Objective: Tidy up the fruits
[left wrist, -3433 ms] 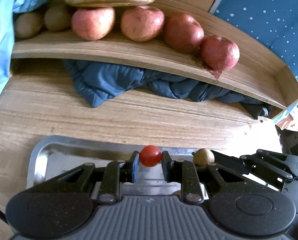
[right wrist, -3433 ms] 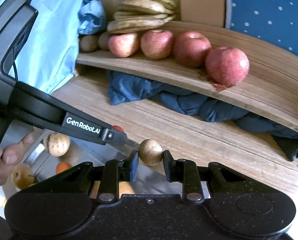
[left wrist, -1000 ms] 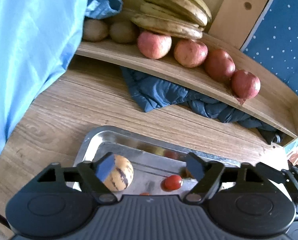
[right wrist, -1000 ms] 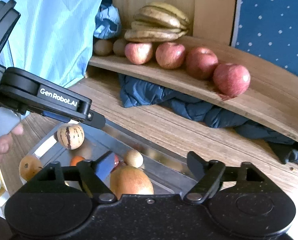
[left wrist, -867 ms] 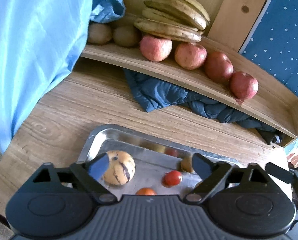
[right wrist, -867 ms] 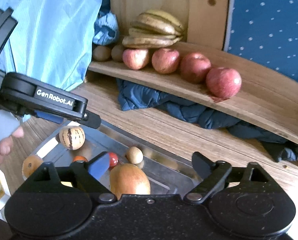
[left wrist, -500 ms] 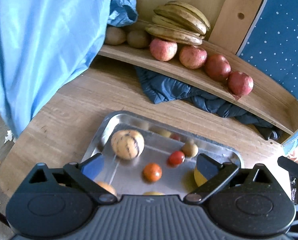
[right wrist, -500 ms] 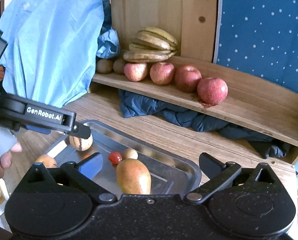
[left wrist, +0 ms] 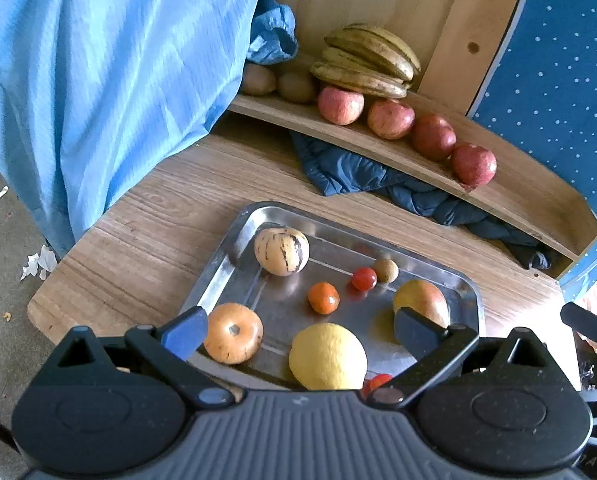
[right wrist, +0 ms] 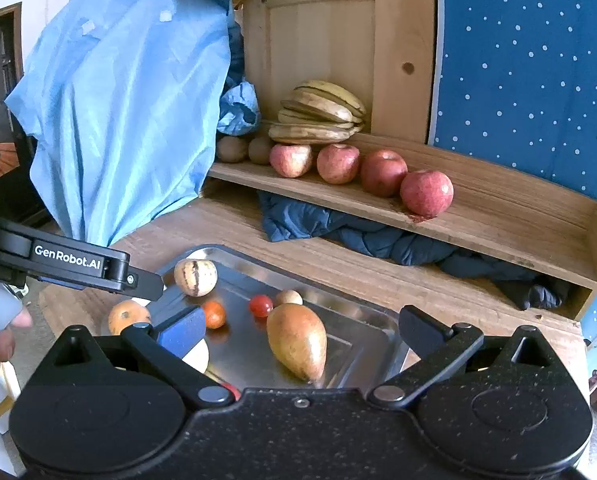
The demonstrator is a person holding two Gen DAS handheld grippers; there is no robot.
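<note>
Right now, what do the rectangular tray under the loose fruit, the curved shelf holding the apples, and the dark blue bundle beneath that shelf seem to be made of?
Rectangular silver tray: metal, probably stainless steel, polished; it mirrors the fruit and throws bright glare.
Curved light-brown shelf: wood, matt, with visible grain; whether solid or veneered cannot be told.
Dark blue bundle: soft quilted fabric, judging by its puffy stitched folds; the fibre cannot be told.

- Four red apples [right wrist: 382, 178] are sitting on the shelf [right wrist: 518, 216].
- Two kiwis [right wrist: 244, 149] are lying beside them.
- One bunch of bananas [right wrist: 320, 114] is resting behind.
- One metal tray [left wrist: 446, 276] is holding nine fruits, including two cherry tomatoes [left wrist: 364, 278], one pear [right wrist: 298, 340] and one lemon [left wrist: 327, 356].
</note>
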